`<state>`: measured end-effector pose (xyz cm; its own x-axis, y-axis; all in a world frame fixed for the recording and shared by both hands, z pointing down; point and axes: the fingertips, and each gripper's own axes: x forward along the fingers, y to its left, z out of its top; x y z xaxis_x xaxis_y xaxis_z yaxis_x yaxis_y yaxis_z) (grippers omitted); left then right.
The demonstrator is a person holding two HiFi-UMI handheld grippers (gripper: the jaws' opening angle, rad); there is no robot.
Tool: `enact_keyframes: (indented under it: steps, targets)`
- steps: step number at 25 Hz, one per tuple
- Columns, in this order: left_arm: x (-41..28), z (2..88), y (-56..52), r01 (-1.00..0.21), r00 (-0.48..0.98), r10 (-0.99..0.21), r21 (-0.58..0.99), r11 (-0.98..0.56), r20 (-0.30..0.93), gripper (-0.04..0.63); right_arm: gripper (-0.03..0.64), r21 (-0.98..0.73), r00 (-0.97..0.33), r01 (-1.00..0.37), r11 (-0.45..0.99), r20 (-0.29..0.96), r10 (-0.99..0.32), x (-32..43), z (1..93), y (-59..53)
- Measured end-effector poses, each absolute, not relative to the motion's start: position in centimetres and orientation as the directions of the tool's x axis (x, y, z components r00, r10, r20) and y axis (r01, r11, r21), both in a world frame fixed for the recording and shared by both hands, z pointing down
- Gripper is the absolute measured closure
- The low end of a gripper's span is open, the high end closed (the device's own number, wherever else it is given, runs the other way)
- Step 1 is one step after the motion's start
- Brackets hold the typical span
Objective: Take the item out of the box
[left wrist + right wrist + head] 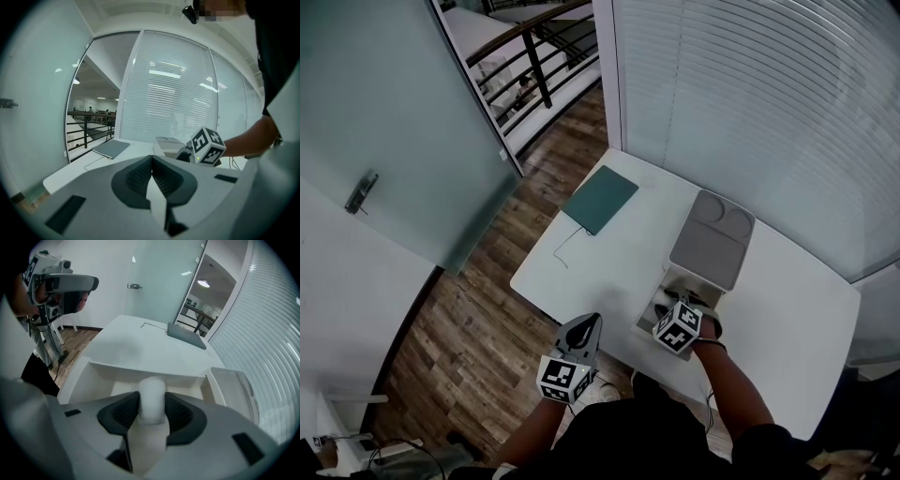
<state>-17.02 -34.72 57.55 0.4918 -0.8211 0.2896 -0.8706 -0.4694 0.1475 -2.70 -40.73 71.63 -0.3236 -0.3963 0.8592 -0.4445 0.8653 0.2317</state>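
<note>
A white rectangular table (787, 309) stands on a brown wooden plank floor (478, 319), with a frosted glass door (384, 112) to the far left and white slatted blinds (750, 103) along the far right. Near the table's front edge sits an open white rectangular box (649, 314), and its grey hinged lid (711, 239) is laid back on the far side. The right gripper (670, 305) points steeply down into this box, the person's forearm reaching in from the near edge. In the right gripper view its dark ribbed pads (180, 413) press on either side of a white, rounded, cylinder-shaped item (152, 390), which stands upright between them, so the right gripper (152, 401) is clamped on it. The item is inside the box, whose pale inner wall (140, 369) shows just beyond it, and the lid (232, 385) lies to the right. The left gripper (589, 321) hangs off the table's near left edge, over the floor and well apart from the box. In its own view the left gripper (152, 159) has its jaws closed together with nothing between them. Toward the far left of the table lies a flat dark green rectangular case (600, 199), with a thin grey cable (567, 246) trailing from it toward the near side.
</note>
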Motion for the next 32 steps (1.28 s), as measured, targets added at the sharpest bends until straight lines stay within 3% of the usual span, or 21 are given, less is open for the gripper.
enact_keyframes:
  steps: [15,32]
  targets:
    - [-15.3,57.3,-35.4,-0.850,0.526,-0.805,0.144,-0.506,0.275,0.583,0.442,0.247,-0.373,-0.549,0.799,0.783,-0.498,-1.5,67.9,-40.2]
    - [-13.8,56.8,-36.5,-0.829,0.560,-0.791,0.172,-0.533,0.248,0.583,0.445,0.239,-0.486,-0.736,0.634,0.466,-0.740,-2.9,57.5,-40.1]
